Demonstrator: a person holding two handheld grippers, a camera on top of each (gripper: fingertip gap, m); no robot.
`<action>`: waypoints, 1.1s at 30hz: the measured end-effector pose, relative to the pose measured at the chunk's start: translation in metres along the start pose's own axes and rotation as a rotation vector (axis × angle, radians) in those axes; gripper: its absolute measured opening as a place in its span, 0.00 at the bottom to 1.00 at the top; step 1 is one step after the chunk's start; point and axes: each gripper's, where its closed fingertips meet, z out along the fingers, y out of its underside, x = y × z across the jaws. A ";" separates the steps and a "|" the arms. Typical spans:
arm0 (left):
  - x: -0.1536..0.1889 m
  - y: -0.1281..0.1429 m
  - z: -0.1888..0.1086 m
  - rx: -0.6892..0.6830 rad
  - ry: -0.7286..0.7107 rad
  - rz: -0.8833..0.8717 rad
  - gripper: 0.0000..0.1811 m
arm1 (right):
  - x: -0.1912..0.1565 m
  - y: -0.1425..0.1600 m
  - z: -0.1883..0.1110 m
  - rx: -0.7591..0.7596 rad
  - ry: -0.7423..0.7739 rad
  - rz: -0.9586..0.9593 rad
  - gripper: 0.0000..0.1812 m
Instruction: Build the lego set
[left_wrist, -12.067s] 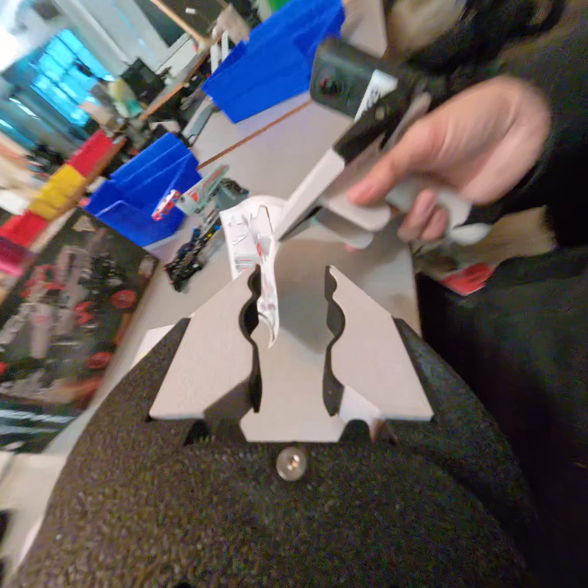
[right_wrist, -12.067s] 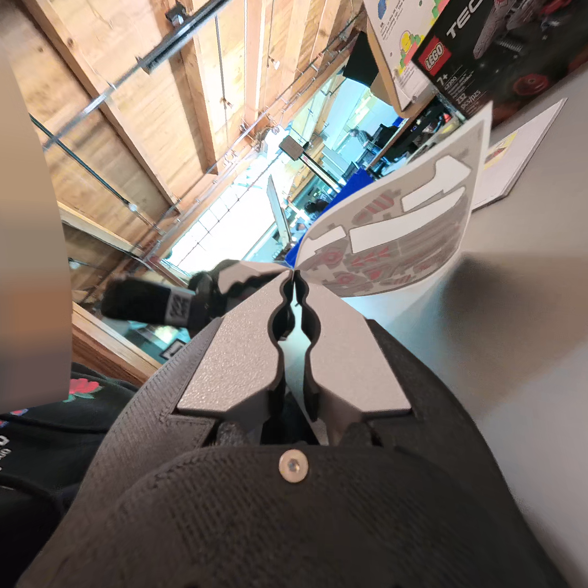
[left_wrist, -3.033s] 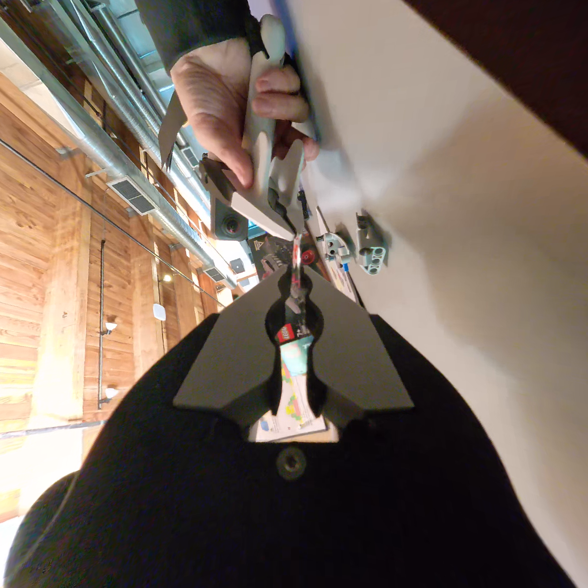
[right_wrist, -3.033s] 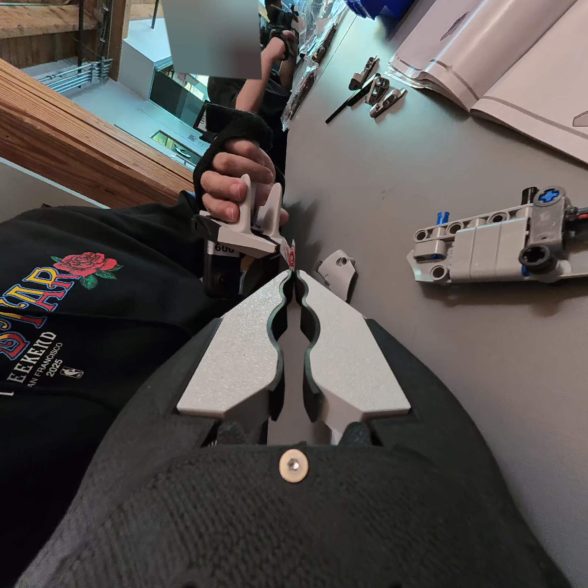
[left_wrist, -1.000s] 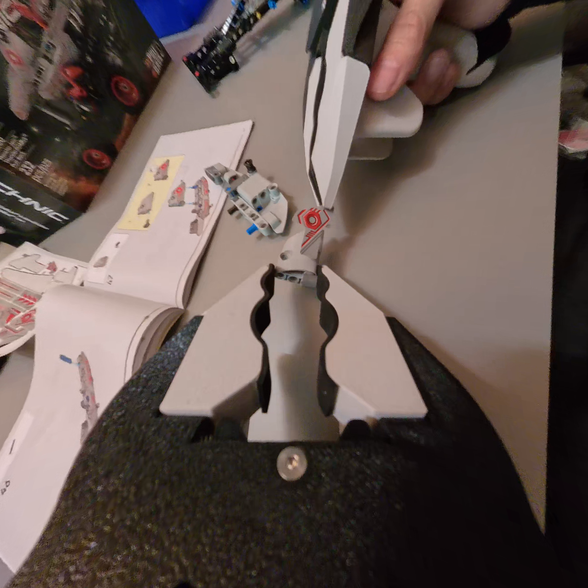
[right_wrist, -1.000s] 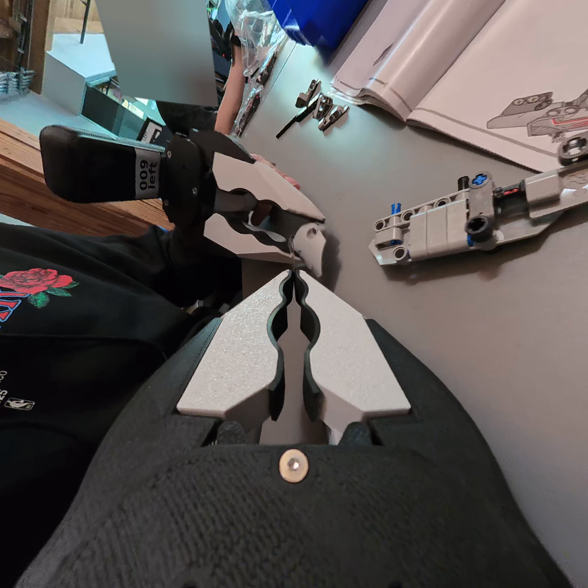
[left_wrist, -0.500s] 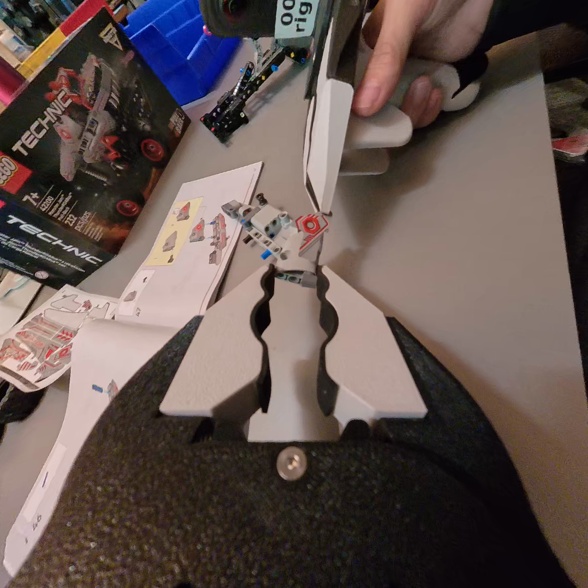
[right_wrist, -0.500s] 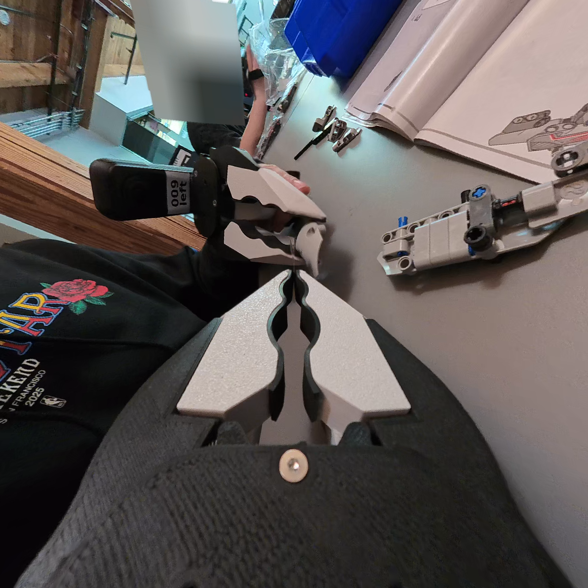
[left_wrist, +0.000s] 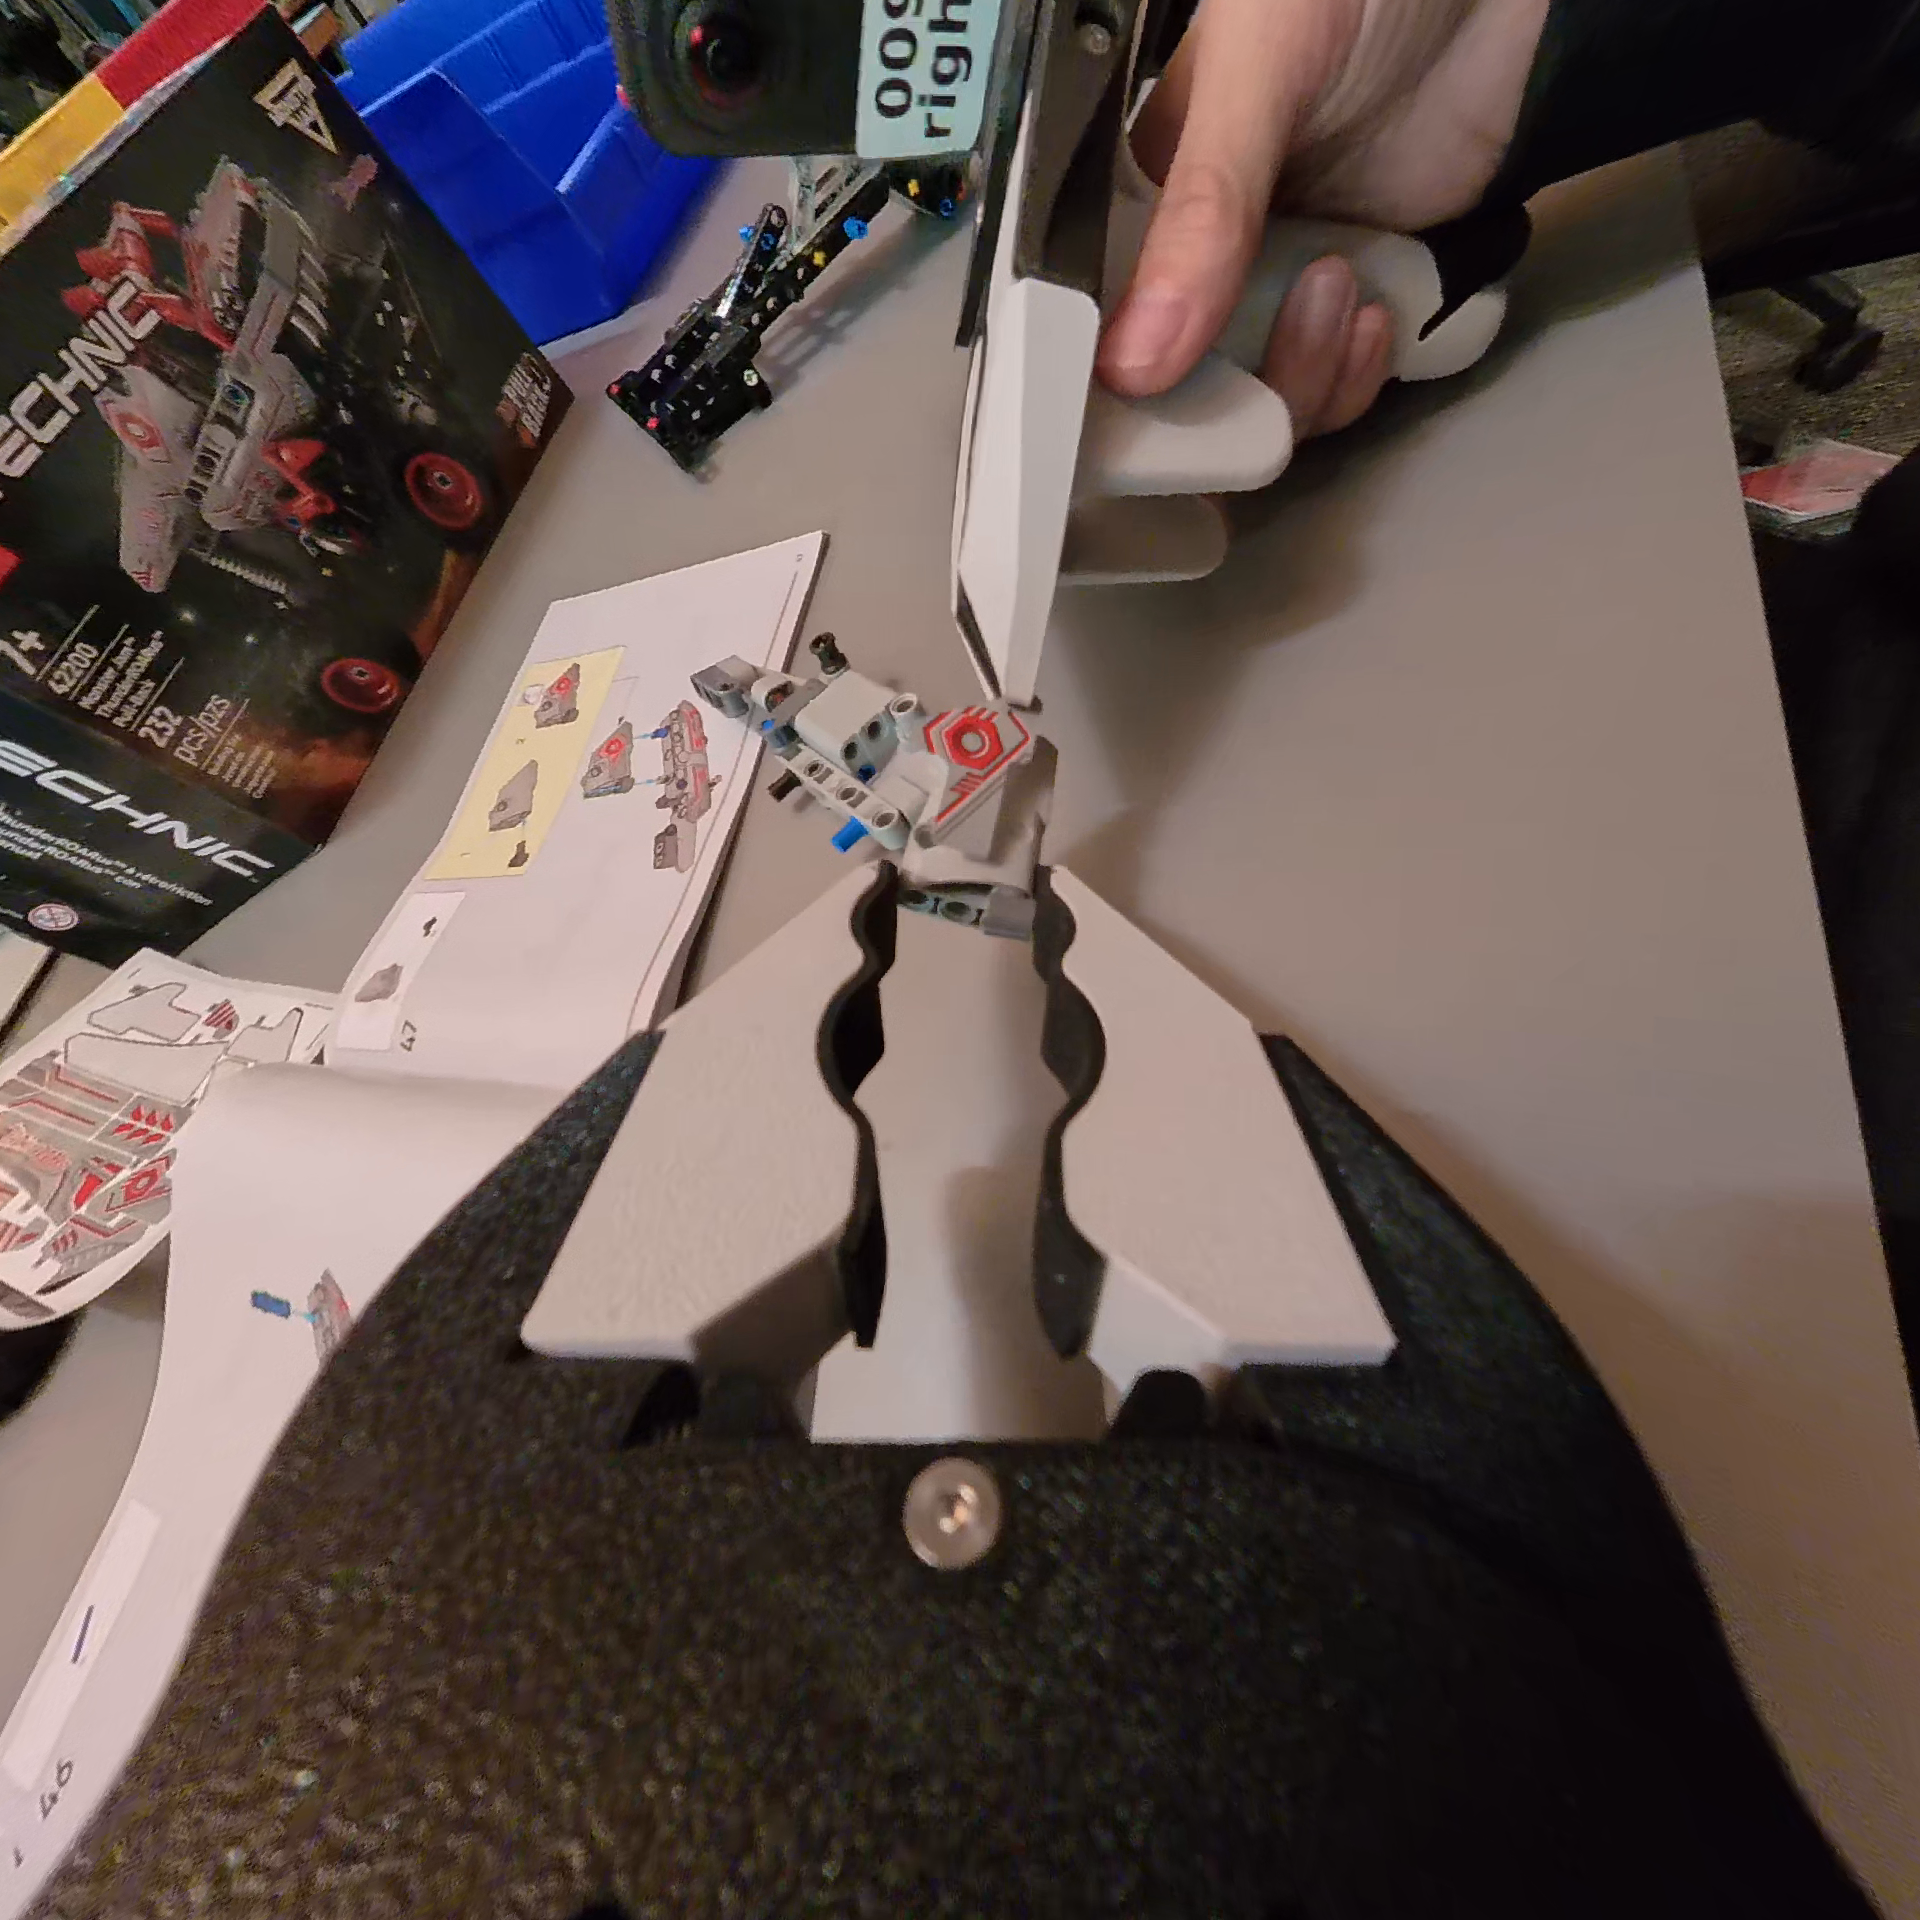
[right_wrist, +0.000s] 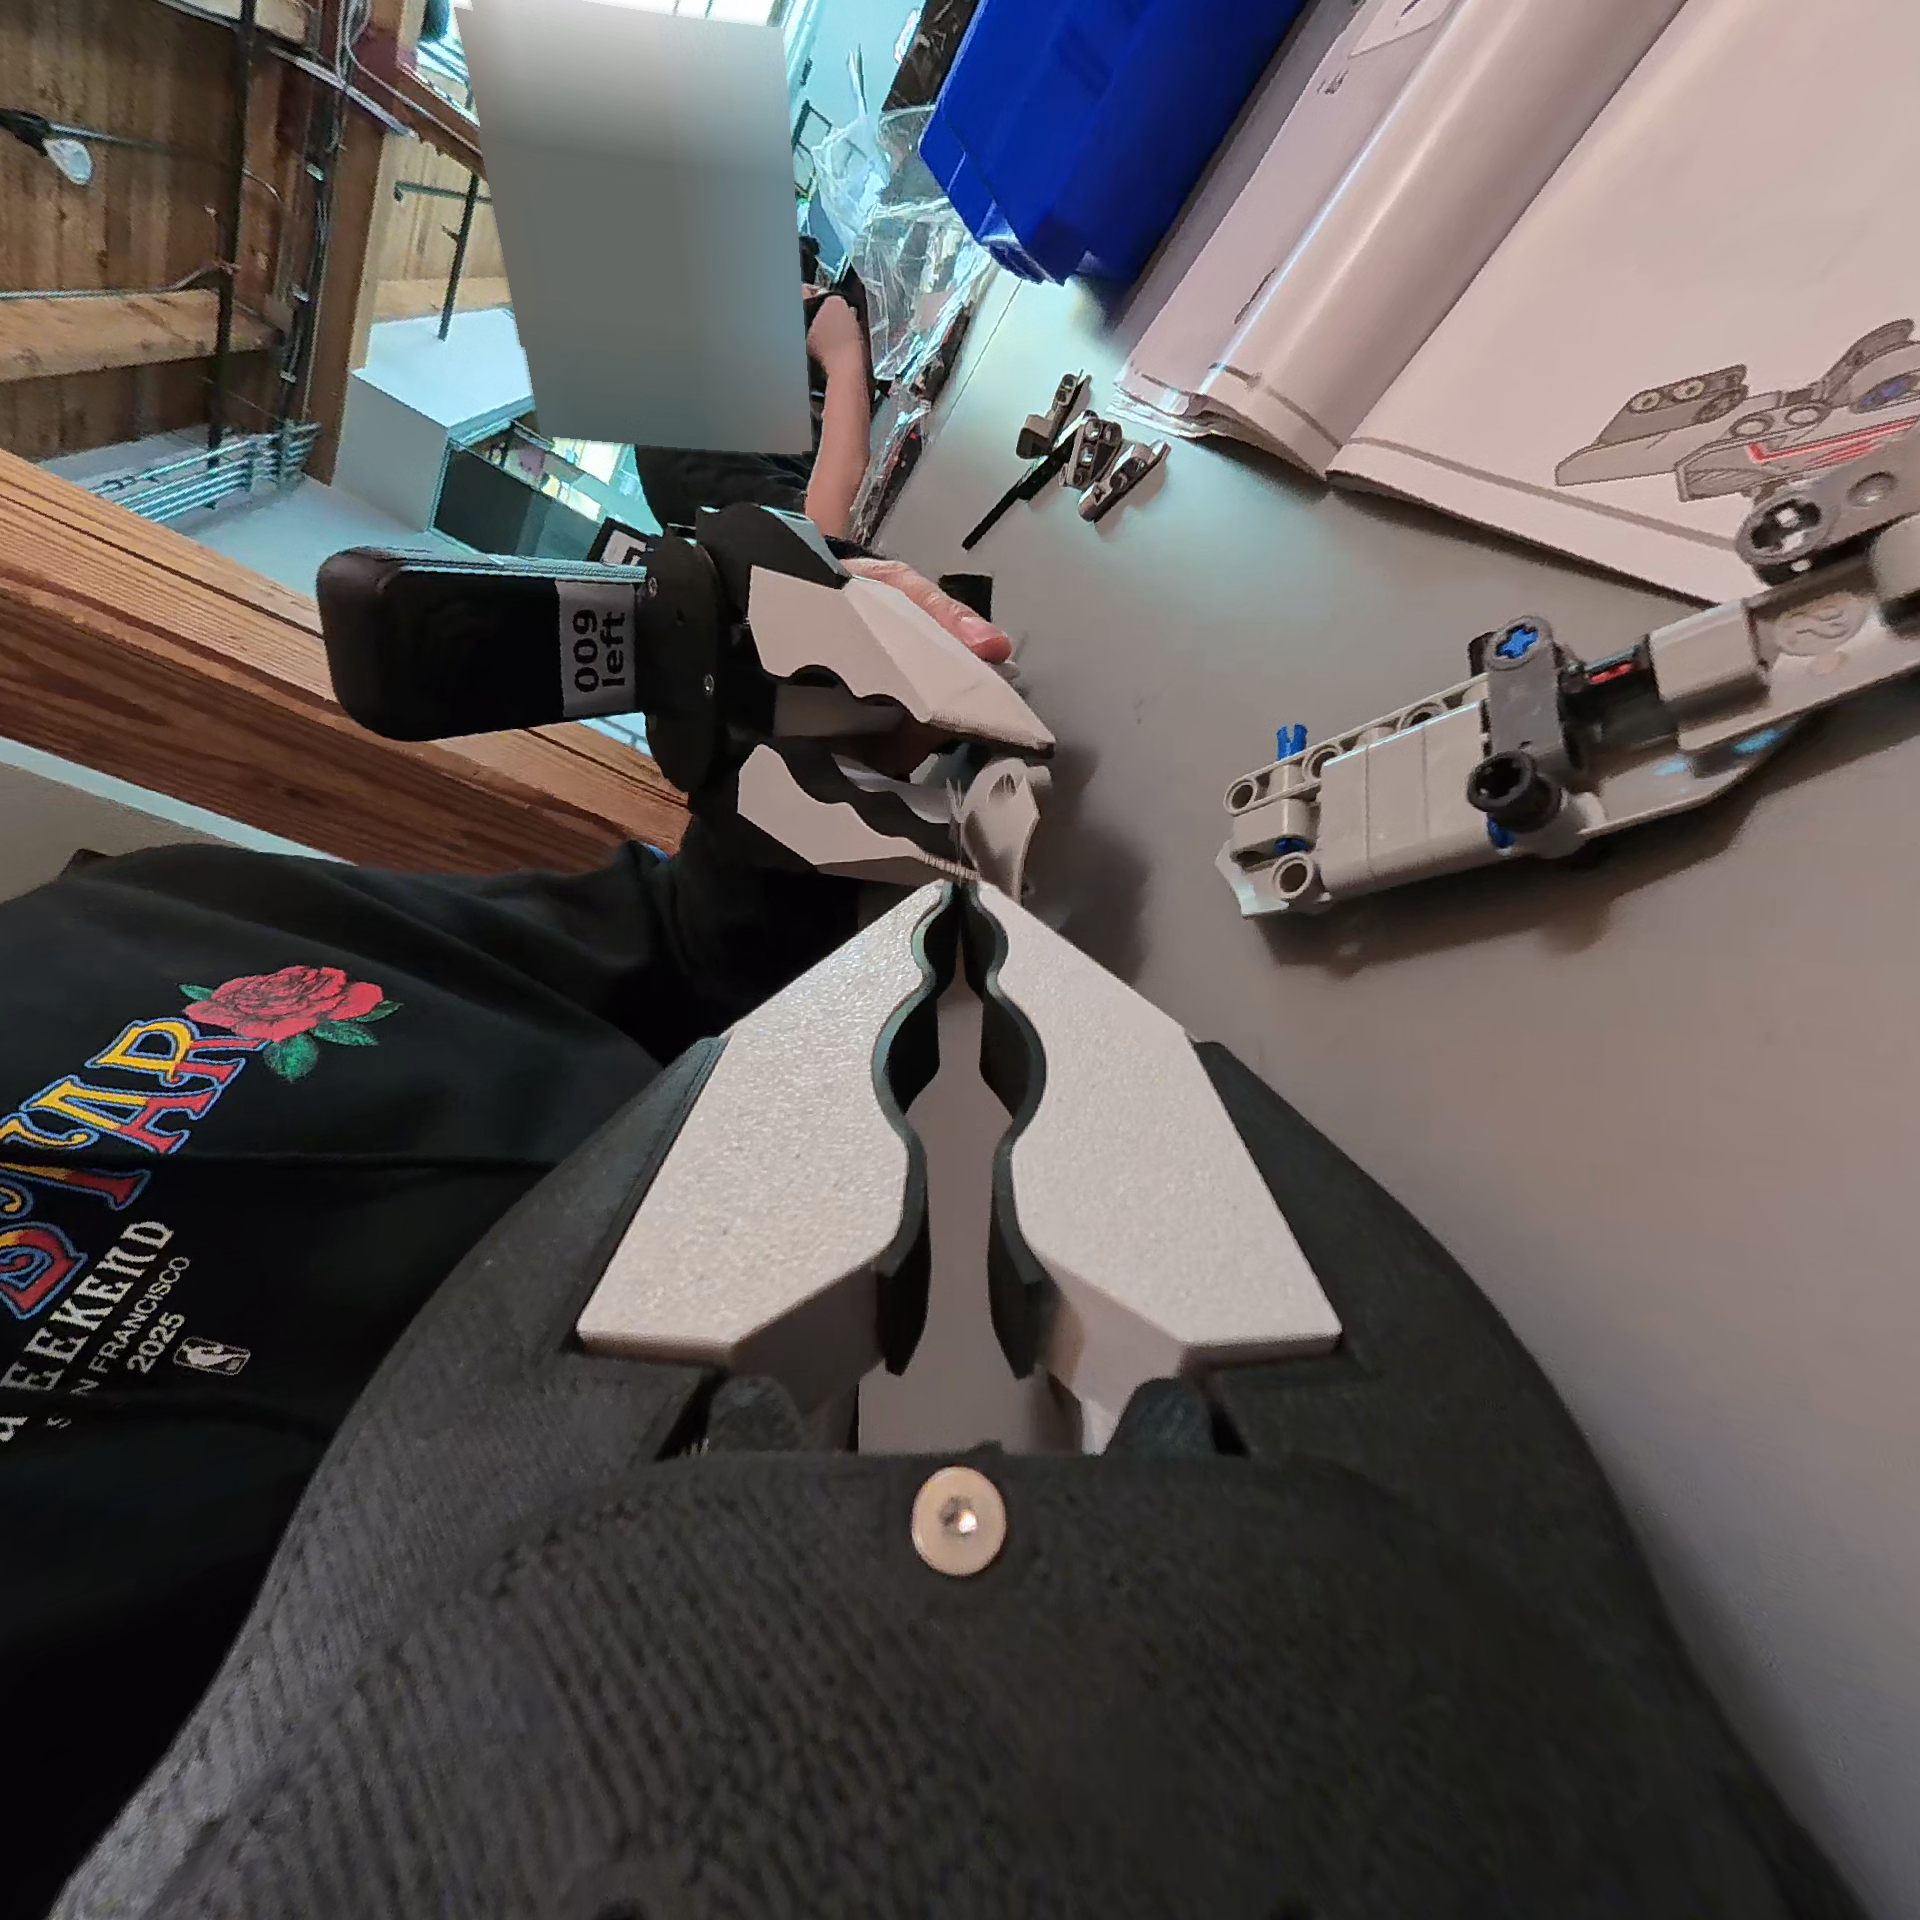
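Grey curved panel piece (left_wrist: 971, 831), held off the table (left_wrist: 1403, 935) at the tips of my left gripper (left_wrist: 964, 888); fingers clamped on its pin-hole end. Red/white sticker (left_wrist: 971, 743) lies on the panel's upper face; one corner sits between the tips of my right gripper (left_wrist: 1003, 686), which comes down from above. Right wrist view: right gripper (right_wrist: 961, 896) fingers pressed together, thin edge of sticker just at the tips; same panel (right_wrist: 1003, 821) seen in the left gripper (right_wrist: 966, 769) beyond. Whether sticker is fully stuck down: cannot tell.

Just behind the panel, on the table: grey sub-assembly w/ blue pins (left_wrist: 831, 748), lying flat, beside the open instruction booklet (left_wrist: 613, 790). Sticker sheet (left_wrist: 94, 1122) at left, partly under a curled booklet page. Set box (left_wrist: 208, 468) farther left; black assembly (left_wrist: 727, 322) and blue bins (left_wrist: 499, 135) at back. Right wrist view also shows a few small loose grey parts (right_wrist: 1096, 457) near the booklet's (right_wrist: 1558, 312) edge.
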 end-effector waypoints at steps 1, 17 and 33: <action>0.000 0.000 0.000 -0.004 0.002 -0.001 0.13 | 0.000 0.000 0.001 -0.006 0.001 0.000 0.00; -0.003 0.000 0.000 0.005 0.008 -0.041 0.13 | 0.002 -0.001 0.002 0.005 0.021 -0.019 0.00; 0.000 -0.003 -0.001 0.023 0.010 0.007 0.13 | 0.001 0.000 0.002 -0.005 0.012 -0.014 0.00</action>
